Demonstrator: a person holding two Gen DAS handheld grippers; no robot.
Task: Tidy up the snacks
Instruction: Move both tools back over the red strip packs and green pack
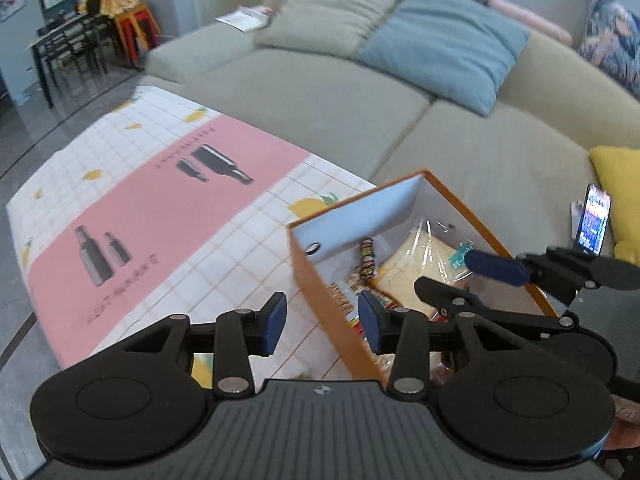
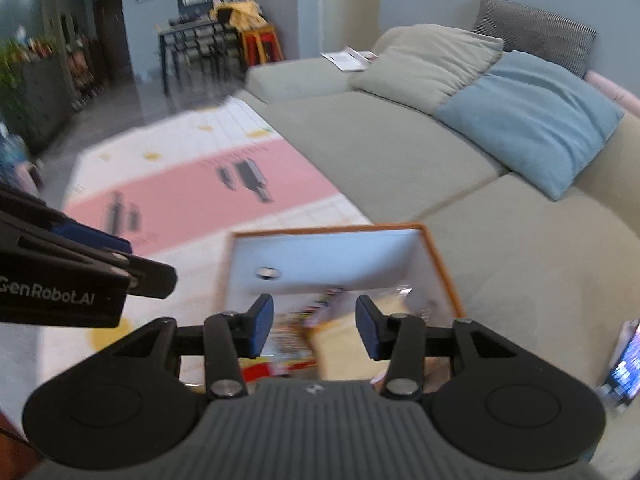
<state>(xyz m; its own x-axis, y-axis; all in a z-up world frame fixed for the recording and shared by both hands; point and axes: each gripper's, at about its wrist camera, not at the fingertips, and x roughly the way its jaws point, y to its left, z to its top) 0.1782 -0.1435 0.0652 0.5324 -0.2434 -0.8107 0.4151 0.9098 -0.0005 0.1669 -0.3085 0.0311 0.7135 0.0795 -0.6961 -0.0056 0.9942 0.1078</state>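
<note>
Both grippers released — left gripper [image 1: 322,322], right gripper [image 2: 314,330]. Bagged bread [image 1: 416,268] at box [image 1: 320,292] three o'clock — soft, crushable; pinch its crinkly wrap top.

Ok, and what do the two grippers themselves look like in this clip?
Both are alike. The left gripper and right gripper are matte black, with two round discs on a ribbed grey base bearing a small star logo. Silver pivot pins join the linkage bars. The finger pads are dark blue. White "GenRobot.AI" lettering shows on the left gripper's side in the right wrist view. No cables visible.
</note>
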